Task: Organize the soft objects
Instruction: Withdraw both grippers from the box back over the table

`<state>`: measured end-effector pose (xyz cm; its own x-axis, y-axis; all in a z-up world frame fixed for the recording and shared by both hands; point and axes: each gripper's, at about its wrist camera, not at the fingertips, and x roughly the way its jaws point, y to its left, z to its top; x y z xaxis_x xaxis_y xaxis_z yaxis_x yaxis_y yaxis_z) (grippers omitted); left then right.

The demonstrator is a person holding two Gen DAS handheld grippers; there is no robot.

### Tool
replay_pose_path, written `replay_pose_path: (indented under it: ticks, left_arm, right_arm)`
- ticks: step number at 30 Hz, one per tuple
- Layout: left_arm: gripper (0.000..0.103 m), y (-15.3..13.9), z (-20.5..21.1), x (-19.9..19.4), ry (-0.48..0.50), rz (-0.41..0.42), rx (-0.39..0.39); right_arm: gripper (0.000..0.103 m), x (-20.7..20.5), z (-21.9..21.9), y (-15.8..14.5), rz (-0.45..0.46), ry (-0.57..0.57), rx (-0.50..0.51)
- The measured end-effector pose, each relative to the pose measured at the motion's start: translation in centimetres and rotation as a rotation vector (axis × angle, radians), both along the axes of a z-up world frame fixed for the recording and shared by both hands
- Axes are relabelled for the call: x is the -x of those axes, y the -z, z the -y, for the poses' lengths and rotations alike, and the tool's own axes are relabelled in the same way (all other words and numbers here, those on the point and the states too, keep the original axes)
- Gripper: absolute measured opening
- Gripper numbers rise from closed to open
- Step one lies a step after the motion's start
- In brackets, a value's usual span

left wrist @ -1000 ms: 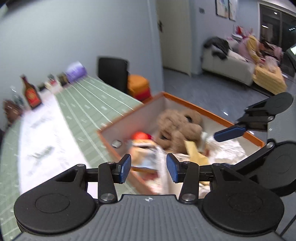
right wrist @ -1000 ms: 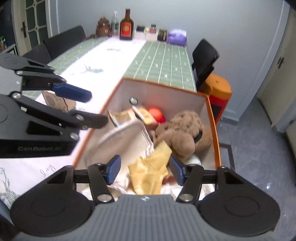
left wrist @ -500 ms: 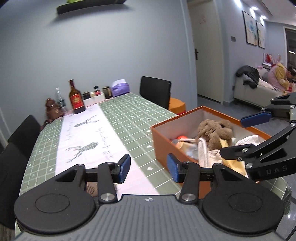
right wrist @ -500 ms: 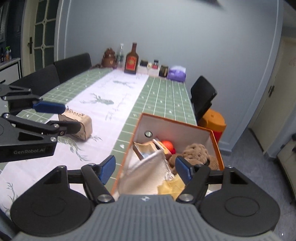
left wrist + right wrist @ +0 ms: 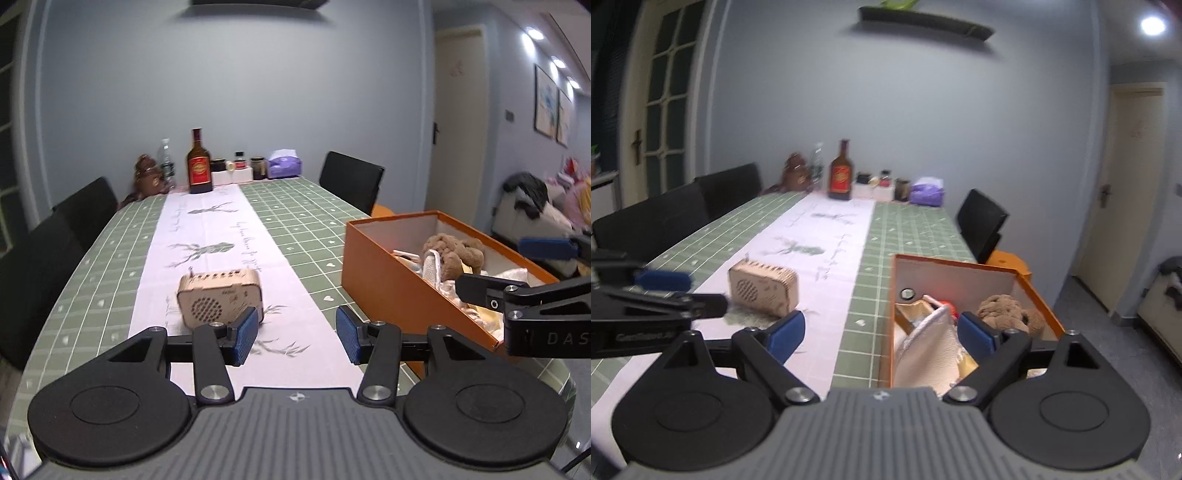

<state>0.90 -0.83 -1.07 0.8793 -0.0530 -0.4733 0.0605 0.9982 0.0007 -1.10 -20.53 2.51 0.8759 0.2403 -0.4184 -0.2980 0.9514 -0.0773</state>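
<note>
An orange box (image 5: 391,280) stands on the table's right side and also shows in the right wrist view (image 5: 886,332). In it lie a brown plush toy (image 5: 454,251) (image 5: 1008,310), a white cloth (image 5: 931,350), yellow cloth and a red ball (image 5: 951,307). My left gripper (image 5: 295,334) is open and empty above the white runner, left of the box. My right gripper (image 5: 879,334) is open and empty, held above the box's near left wall. Each gripper shows in the other's view, the left (image 5: 668,291) and the right (image 5: 517,269).
A small wooden speaker box (image 5: 219,297) (image 5: 762,286) lies on the white runner (image 5: 207,236). A brown bottle (image 5: 199,164), jars, a purple tissue pack (image 5: 282,168) and a teapot stand at the far end. Black chairs (image 5: 351,181) line both sides.
Both grippers have pulled back and up from over the box towards the table's near end. The views have levelled to show the whole table. Both stay open and empty.
</note>
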Motion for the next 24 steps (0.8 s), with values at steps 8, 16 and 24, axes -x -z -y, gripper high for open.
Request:
replay_pose_path:
  ticks: [8,16,24]
  left_arm:
    - [0.060,0.9,-1.1,1.9,-0.113,0.042,0.056]
    - [0.090,1.7,-1.0,2.8,-0.164,0.090,-0.009]
    - [0.094,3.2,-0.4,3.3,-0.164,0.039,-0.043]
  right_arm:
    - [0.092,1.3,-0.7,1.7,-0.030,0.040,0.000]
    - [0.094,1.8,-1.1,3.2,-0.078,0.057,-0.053]
    - [0.097,2.7,-1.9,4.7,-0.058,0.066,0.011]
